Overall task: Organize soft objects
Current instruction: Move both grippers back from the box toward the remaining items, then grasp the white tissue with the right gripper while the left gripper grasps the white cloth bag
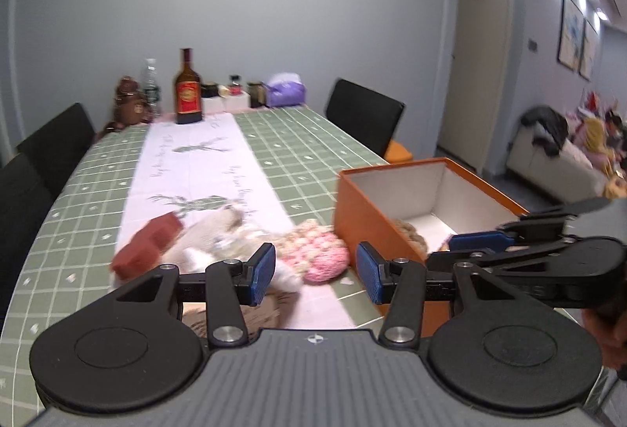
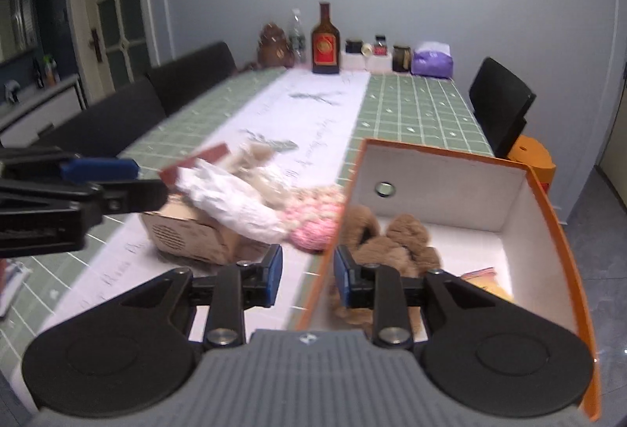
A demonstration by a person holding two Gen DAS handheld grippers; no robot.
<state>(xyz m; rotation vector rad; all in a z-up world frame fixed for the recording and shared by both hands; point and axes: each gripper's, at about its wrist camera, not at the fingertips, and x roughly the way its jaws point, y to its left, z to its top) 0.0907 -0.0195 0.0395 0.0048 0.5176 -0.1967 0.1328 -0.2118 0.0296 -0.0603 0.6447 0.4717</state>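
An orange box (image 1: 368, 215) with a white inside stands on the table at the right; a brown plush toy (image 2: 395, 243) lies in it. Left of the box lie a pink knitted item (image 1: 321, 254), a beige-and-white plush (image 1: 215, 235) and a red-brown block (image 1: 147, 245). They also show in the right wrist view: the pink knit (image 2: 313, 221) and a white soft thing (image 2: 235, 201) over a cardboard box (image 2: 192, 235). My left gripper (image 1: 315, 272) is open, above the pink knit. My right gripper (image 2: 307, 274) is open, over the box's left wall.
A green checked tablecloth (image 1: 305, 152) with a white runner covers the table. At the far end stand a brown bottle (image 1: 188, 90), a water bottle, jars, a brown bear and a purple tissue pack (image 1: 286, 90). Black chairs (image 1: 364, 113) line both sides.
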